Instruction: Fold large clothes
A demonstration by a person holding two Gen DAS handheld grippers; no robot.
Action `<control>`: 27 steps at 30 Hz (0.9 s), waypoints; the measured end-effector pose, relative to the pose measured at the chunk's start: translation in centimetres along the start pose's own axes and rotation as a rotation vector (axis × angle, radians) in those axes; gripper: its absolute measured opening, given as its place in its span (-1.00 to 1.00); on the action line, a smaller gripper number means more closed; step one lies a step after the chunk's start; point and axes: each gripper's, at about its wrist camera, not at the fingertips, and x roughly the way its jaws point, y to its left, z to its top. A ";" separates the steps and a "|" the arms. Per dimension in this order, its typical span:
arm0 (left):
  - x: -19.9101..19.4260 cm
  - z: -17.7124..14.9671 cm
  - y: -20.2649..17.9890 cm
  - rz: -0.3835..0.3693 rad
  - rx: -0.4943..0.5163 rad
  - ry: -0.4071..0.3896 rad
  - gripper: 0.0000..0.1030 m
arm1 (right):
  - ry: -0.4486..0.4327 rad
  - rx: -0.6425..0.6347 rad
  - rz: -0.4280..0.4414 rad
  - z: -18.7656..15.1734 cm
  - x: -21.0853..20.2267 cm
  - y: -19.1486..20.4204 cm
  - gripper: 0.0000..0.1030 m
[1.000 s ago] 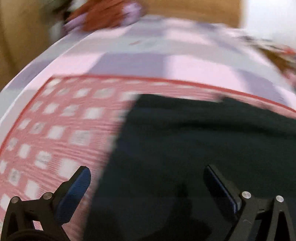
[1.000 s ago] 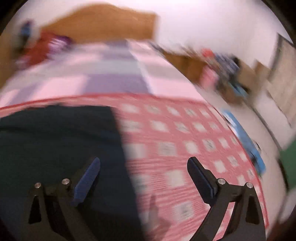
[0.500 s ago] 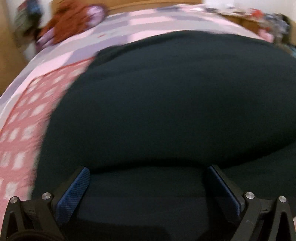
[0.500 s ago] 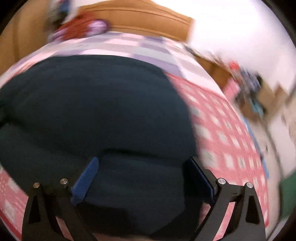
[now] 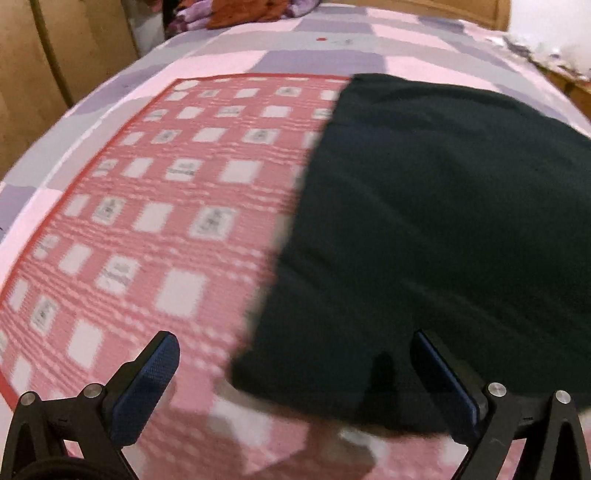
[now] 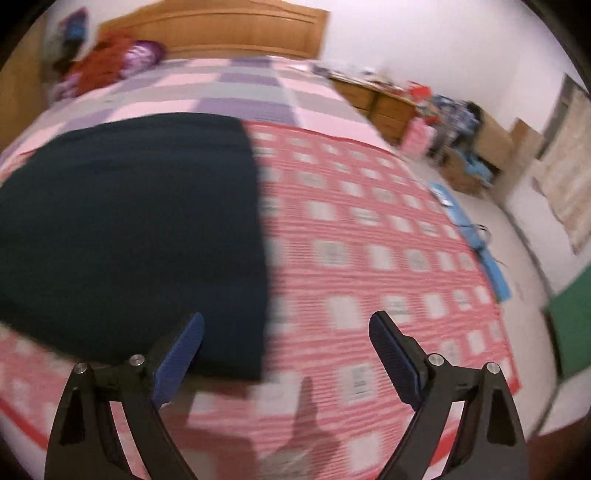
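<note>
Right wrist view alone shows floor, wooden drawers (image 6: 373, 99) with clutter and a blue strip (image 6: 480, 243) beside the bed; left view shows only bed. Dark garment (image 5: 443, 221) lies flat, smooth, on the red checked blanket (image 5: 147, 221). Left gripper (image 5: 295, 373) and right gripper (image 6: 286, 354): jaws wide apart, holding nothing. Blanket squares carry print, unreadable.

We've got bare red checked mat (image 5: 155, 221) left of the dark garment (image 5: 443, 229), and more to its right (image 6: 388, 258). Far end: clothes pile (image 6: 107, 62) against the wooden headboard (image 6: 229, 33). Wardrobe (image 5: 44, 74) close on the left; cluttered cabinets (image 6: 384, 99) right.
</note>
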 end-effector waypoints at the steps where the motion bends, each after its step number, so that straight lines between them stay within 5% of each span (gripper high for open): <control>1: -0.4 -0.5 -0.6 -0.019 0.006 0.002 1.00 | -0.003 -0.004 0.024 -0.8 -0.5 1.5 0.81; 4: -0.1 -1.4 -2.5 -0.060 0.052 0.027 1.00 | -0.015 -0.060 0.110 -1.3 -0.9 6.0 0.81; 7: 1.1 -1.5 -1.2 -0.007 0.040 0.059 1.00 | 0.001 -0.195 0.141 -1.3 -0.1 10.1 0.81; 12: 1.3 -1.2 7.0 -0.004 -0.204 0.072 0.98 | 0.051 -0.047 0.069 -1.3 2.1 4.4 0.81; 18: 1.3 0.3 5.4 -0.175 -0.041 0.082 0.98 | 0.067 -0.032 0.096 -1.9 1.5 0.8 0.81; 27: 7.8 6.8 3.1 -0.359 -0.060 0.181 0.98 | 0.062 -0.007 0.173 1.7 3.0 0.3 0.81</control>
